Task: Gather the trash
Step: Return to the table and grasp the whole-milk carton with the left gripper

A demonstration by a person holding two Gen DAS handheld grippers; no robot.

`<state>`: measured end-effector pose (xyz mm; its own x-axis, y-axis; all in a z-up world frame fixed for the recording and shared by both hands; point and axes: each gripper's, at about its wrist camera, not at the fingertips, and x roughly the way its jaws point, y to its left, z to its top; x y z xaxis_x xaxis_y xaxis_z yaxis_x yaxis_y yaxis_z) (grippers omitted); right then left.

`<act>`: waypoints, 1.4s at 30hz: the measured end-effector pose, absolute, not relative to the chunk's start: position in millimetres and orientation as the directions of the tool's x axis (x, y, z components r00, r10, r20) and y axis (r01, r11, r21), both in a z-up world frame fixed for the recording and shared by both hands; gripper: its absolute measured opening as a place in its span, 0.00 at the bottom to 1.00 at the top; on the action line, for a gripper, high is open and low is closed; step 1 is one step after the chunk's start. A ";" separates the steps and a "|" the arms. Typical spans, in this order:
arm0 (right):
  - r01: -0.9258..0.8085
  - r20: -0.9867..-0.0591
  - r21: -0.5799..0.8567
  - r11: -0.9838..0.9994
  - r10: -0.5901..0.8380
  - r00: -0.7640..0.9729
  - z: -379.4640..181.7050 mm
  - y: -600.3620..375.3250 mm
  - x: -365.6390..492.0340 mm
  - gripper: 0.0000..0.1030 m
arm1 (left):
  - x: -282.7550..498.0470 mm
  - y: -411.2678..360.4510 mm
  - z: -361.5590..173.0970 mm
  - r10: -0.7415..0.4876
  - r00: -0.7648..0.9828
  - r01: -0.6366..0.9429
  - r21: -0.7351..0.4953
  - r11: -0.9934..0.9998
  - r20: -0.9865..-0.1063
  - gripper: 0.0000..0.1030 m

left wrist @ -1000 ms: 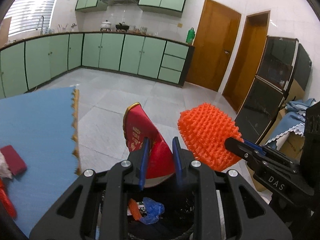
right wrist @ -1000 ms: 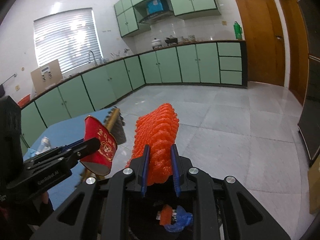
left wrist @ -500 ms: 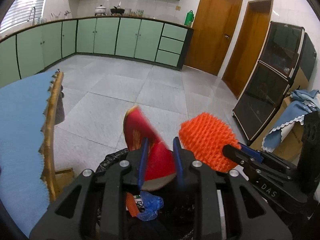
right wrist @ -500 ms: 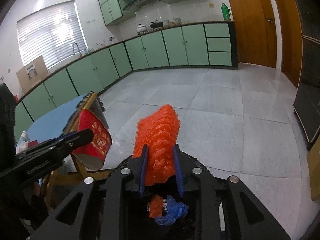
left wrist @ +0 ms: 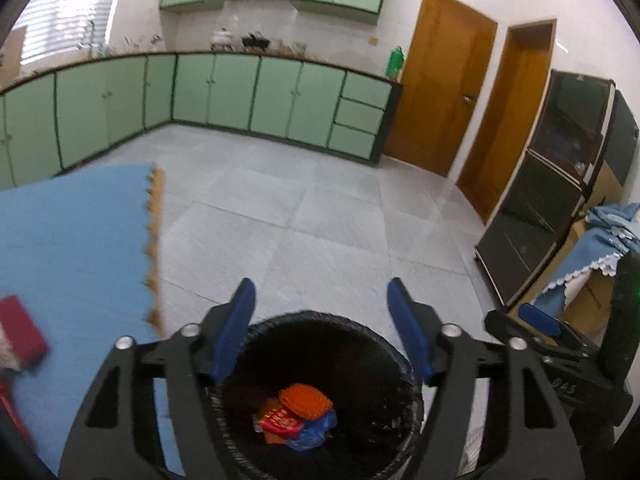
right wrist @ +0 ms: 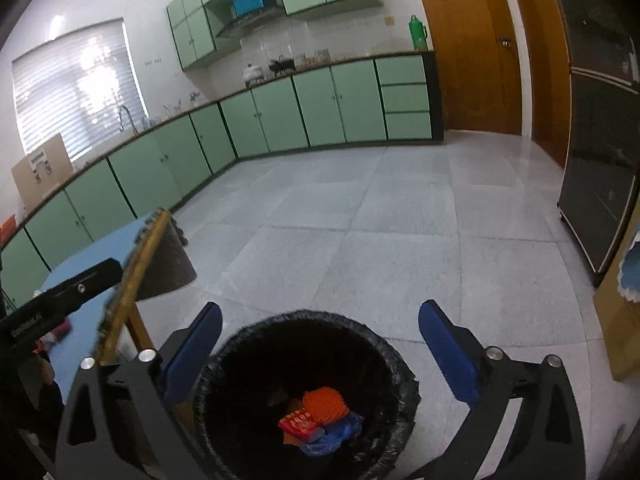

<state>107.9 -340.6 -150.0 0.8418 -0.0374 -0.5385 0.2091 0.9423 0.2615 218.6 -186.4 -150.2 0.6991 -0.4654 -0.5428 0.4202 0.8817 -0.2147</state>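
Note:
A round bin with a black liner (left wrist: 394, 354) (right wrist: 224, 354) stands on the floor right below both grippers. Inside it lie an orange foam net (left wrist: 306, 401) (right wrist: 324, 403), a red paper cup (left wrist: 280, 421) (right wrist: 298, 425) and a blue wrapper (left wrist: 314, 432) (right wrist: 334, 436). My left gripper (left wrist: 322, 314) is open and empty above the bin. My right gripper (right wrist: 320, 344) is open and empty above the bin; it also shows at the right edge of the left wrist view (left wrist: 538, 320).
A table with a blue mat (left wrist: 68, 240) (right wrist: 108, 244) stands to the left of the bin; a red packet (left wrist: 18, 330) lies on it. A dark cabinet (left wrist: 560, 184) and a cloth-covered box (left wrist: 592, 264) stand to the right. Green kitchen cabinets (right wrist: 280, 116) line the far wall.
Both grippers opened over the bin. The red cup left my left gripper and the orange net left my right gripper; both now lie in the bin.

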 end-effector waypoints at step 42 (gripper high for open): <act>-0.209 -0.449 0.232 0.950 0.296 0.843 -125.5 -98.0 125.2 0.94 | 127.5 84.0 -146.6 0.038 0.785 -0.126 -0.098 0.987 -0.618 0.77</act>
